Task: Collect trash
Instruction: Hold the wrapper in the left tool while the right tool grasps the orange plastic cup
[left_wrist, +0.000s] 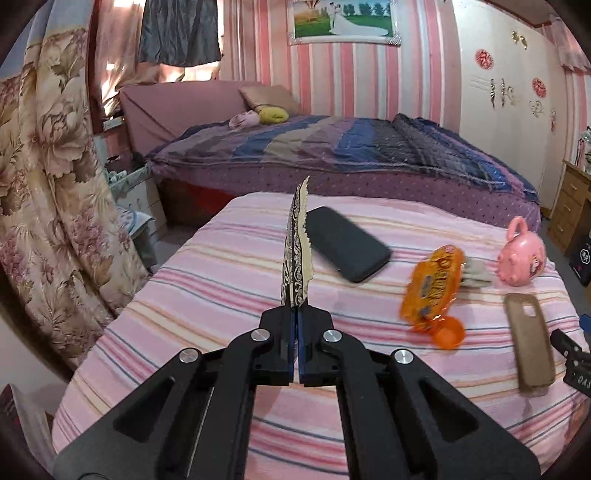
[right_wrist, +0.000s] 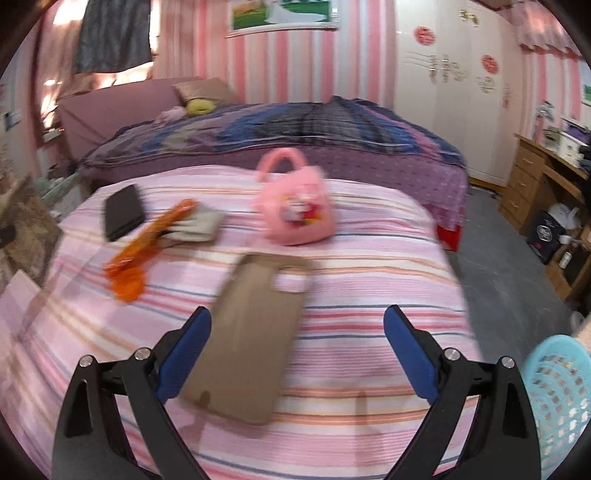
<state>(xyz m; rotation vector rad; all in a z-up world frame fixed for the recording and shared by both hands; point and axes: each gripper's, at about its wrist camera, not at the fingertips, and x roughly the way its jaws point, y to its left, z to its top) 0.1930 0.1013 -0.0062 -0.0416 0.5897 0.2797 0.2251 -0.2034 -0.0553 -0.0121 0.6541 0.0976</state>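
My left gripper (left_wrist: 297, 314) is shut on a torn patterned paper scrap (left_wrist: 296, 251) that stands upright above the pink striped bedspread (left_wrist: 207, 295). An orange snack wrapper (left_wrist: 432, 288) and an orange cap (left_wrist: 448, 332) lie to its right; both show in the right wrist view, the wrapper (right_wrist: 155, 232) and the cap (right_wrist: 127, 284). My right gripper (right_wrist: 297, 339) is open and empty, low over the bedspread (right_wrist: 369, 288), with a brown phone case (right_wrist: 247, 332) beside its left finger. A light blue basket (right_wrist: 557, 391) stands at the right edge.
A black phone (left_wrist: 347, 243) lies behind the scrap. A pink toy bag (right_wrist: 295, 206), a grey folded cloth (right_wrist: 203, 221) and the brown phone case (left_wrist: 530, 339) lie on the bedspread. A purple bed (left_wrist: 332, 151) stands behind, a wooden desk (right_wrist: 535, 177) at the right.
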